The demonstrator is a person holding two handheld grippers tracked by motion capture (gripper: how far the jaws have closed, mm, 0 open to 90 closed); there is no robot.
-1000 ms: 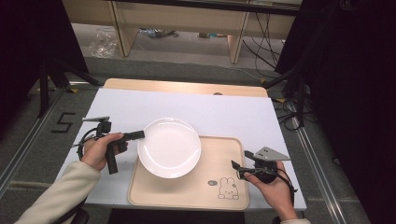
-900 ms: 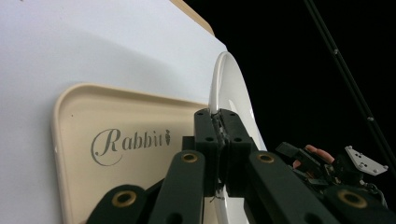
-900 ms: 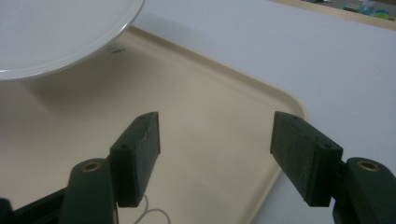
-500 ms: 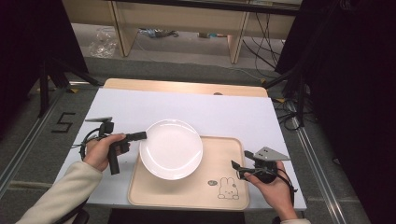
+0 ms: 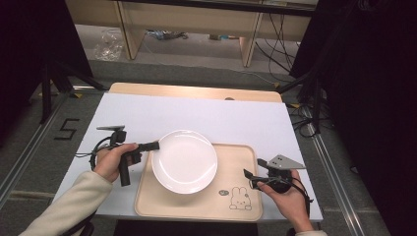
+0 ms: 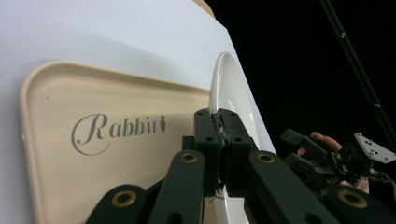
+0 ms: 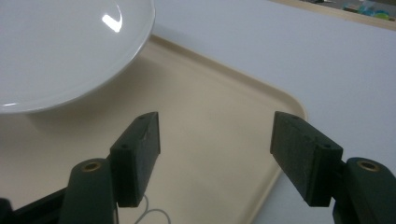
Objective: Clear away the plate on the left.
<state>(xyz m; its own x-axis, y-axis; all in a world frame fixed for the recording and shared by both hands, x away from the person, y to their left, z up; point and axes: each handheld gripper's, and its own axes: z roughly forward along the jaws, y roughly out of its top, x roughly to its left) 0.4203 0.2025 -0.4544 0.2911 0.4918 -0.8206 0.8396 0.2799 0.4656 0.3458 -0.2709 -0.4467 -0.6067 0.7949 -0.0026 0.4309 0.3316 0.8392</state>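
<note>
1. The room is dark around a white table [image 5: 196, 113]; behind it stand wooden shelf legs and loose cables on the floor. A beige tray [image 5: 246, 206] with a rabbit picture lies at the near edge of the table.

2. My left gripper [image 5: 147, 146] has its fingers closed tight on the left rim of the white plate [image 5: 184, 160]. In the left gripper view the rim sits pinched between the two pads. The plate is over the left part of the tray and hangs out past the tray's left edge.

3. My right gripper [image 5: 248, 176] rests at the right side of the tray, its fingers wide apart and holding nothing. It is well apart from the plate.

4. Risk, as I judge it: the plate is held at one thin point of the rim only. It is smooth and glossy, so it can turn in the pads or slide out, then drop on the tray edge and chip.

5. Second risk: if I lower the plate while it overhangs the tray's raised edge, it will land tilted, half on the tray and half on the table, and may rock.

6. Third risk: the tray is light, I think; pushing the plate sideways can shift it toward the near table edge.

7. Nothing stands between the plate and the tray middle. The rabbit picture corner is free too.
</note>
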